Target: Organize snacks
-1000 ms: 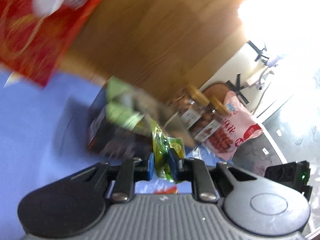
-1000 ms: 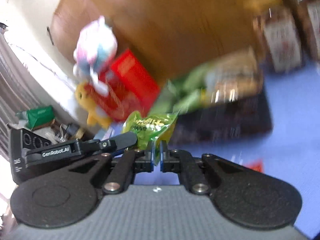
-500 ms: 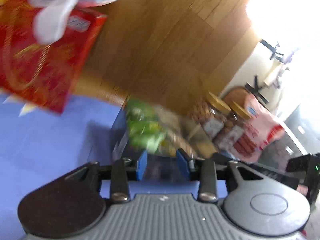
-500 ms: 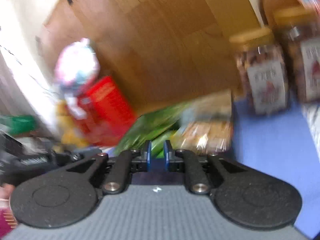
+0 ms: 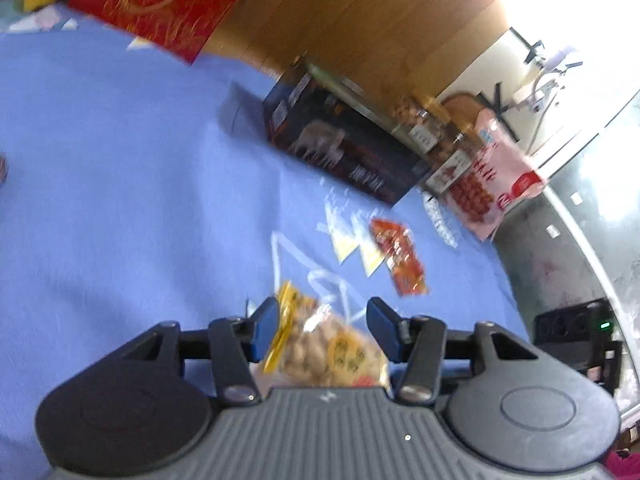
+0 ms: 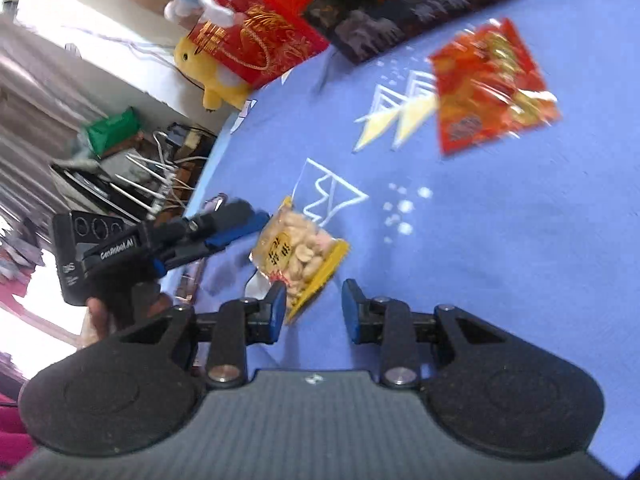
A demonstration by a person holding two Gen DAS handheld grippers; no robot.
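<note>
— On the blue tablecloth, what lay furthest left?

— At the cloth's left edge the left gripper reached in, its jaws opening and its blue fingers spread. The peanut packet lay flat just beside them. From the left wrist view that packet sat between the fingers, no pad pressing on it.

— And the right gripper?

— The right gripper hung low over the cloth, jaws opening too, fingers apart. The packet's yellow edge sat just by its left finger; whether they touched I could not tell.

— Further right?

— A red snack packet lay flat, well apart from the peanuts. Behind, the red gift box stood with the dark box to its right.
</note>
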